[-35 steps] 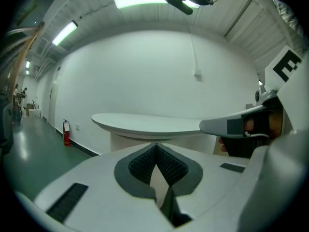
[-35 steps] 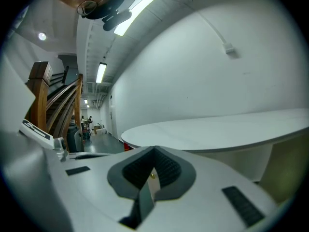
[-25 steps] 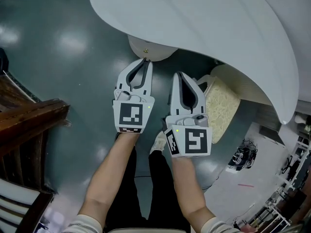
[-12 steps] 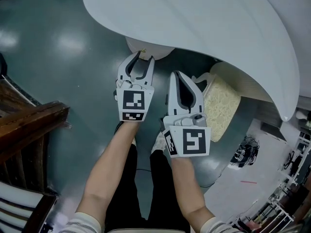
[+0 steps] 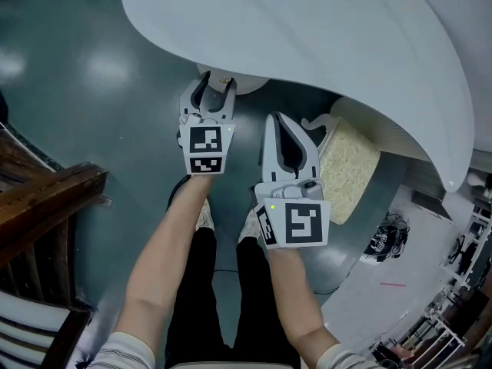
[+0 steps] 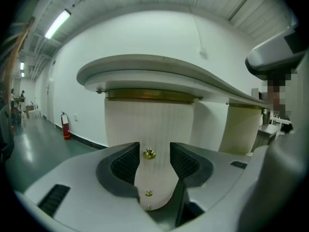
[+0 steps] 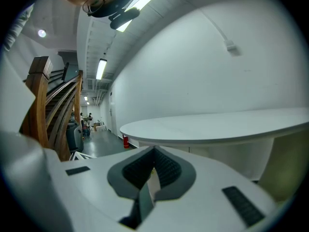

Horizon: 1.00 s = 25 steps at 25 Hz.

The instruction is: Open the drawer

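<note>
Now left gripper (image 5: 214, 85) jaws spread, just been opening; gold knob (image 6: 148, 153) between them, not pinched. Drawer (image 6: 145, 132) in white stand (image 5: 247, 84) under table (image 5: 307, 44). Best: center knob, squeeze, pull straight back. Right gripper (image 7: 154, 154) pressed together, empty.

One white oval table (image 5: 307, 44) stands on two cream ribbed pedestals (image 6: 149, 124) (image 6: 240, 127). Two white plastic grippers (image 5: 216, 84) (image 5: 279, 120) and three small brass knobs (image 6: 148, 153) (image 6: 148, 193) (image 6: 147, 207) show.

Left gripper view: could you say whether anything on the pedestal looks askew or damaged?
Nothing stands out. The pedestal looks intact; its brass knob sits untouched between the jaws of the left gripper, which have just been opening.
</note>
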### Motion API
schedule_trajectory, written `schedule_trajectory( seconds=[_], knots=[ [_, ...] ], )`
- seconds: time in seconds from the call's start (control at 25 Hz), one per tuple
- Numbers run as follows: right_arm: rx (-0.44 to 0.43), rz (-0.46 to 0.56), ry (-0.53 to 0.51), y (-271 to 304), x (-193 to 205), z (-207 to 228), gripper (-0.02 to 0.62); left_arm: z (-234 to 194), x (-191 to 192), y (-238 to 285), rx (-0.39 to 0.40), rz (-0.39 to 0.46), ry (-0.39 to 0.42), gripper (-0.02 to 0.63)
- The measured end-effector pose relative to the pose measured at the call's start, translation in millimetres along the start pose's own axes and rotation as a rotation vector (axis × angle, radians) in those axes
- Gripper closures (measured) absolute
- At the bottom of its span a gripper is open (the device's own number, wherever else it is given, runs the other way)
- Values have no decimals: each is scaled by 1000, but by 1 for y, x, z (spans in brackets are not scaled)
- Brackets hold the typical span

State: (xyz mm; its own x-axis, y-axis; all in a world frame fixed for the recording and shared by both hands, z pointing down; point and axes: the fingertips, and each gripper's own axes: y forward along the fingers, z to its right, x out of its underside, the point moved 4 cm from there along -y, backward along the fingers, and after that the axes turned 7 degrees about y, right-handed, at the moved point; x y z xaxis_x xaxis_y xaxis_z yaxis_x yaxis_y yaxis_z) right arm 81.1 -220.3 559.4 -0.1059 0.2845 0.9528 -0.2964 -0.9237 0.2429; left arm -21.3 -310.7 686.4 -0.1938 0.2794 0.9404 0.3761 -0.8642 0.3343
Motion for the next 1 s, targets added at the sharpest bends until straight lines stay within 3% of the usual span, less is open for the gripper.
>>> schedule_trajectory(
  seconds=[0.28,1.0],
  knots=[
    [7,-8,3,7,3,2,581,-2,12,16,-5,-2,-25,423],
    [22,-17,-12,13,2,10,581,-9,25,46,-5,-37,24,432]
  ],
)
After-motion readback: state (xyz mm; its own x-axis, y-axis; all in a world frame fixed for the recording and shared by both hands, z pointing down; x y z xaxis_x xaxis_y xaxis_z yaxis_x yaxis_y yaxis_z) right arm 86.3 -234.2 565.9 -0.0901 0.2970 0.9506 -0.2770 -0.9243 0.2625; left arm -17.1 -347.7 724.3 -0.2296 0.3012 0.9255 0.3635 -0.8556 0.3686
